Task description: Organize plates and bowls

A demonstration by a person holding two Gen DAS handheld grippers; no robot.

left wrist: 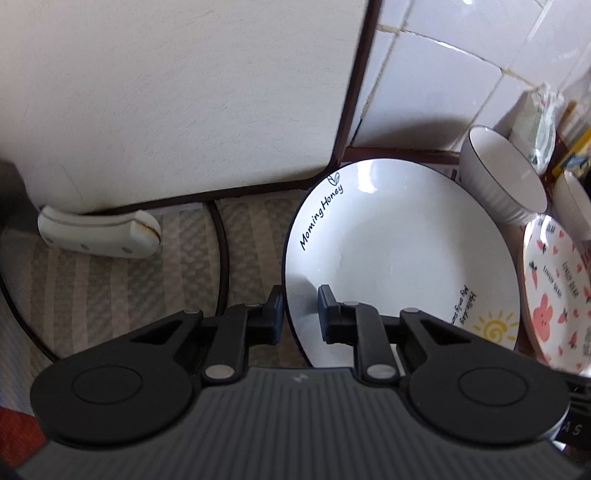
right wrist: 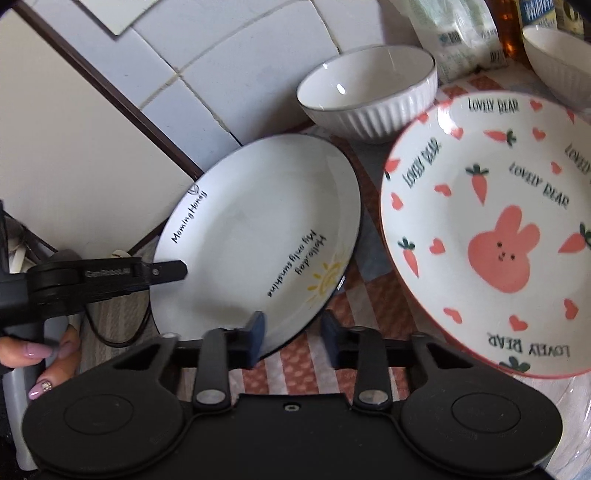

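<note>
A white "Morning Honey" plate [left wrist: 399,251] with a dark rim and a sun drawing is tilted up off the counter; it also shows in the right wrist view [right wrist: 258,229]. My left gripper [left wrist: 300,314] straddles its near-left rim, one finger each side, jaws partly open. My right gripper [right wrist: 293,332] is open at the plate's near-right rim. A pink "Lovely Bear" rabbit plate [right wrist: 491,236] lies to the right. A ribbed white bowl [right wrist: 369,92] stands behind, a second bowl [right wrist: 557,62] at far right.
A white board [left wrist: 177,96] with a dark edge leans against the tiled wall [left wrist: 436,74]. A white handle [left wrist: 99,232] and a black cable [left wrist: 221,251] lie on the striped cloth at left. Packets and bottles [right wrist: 461,33] crowd the back right.
</note>
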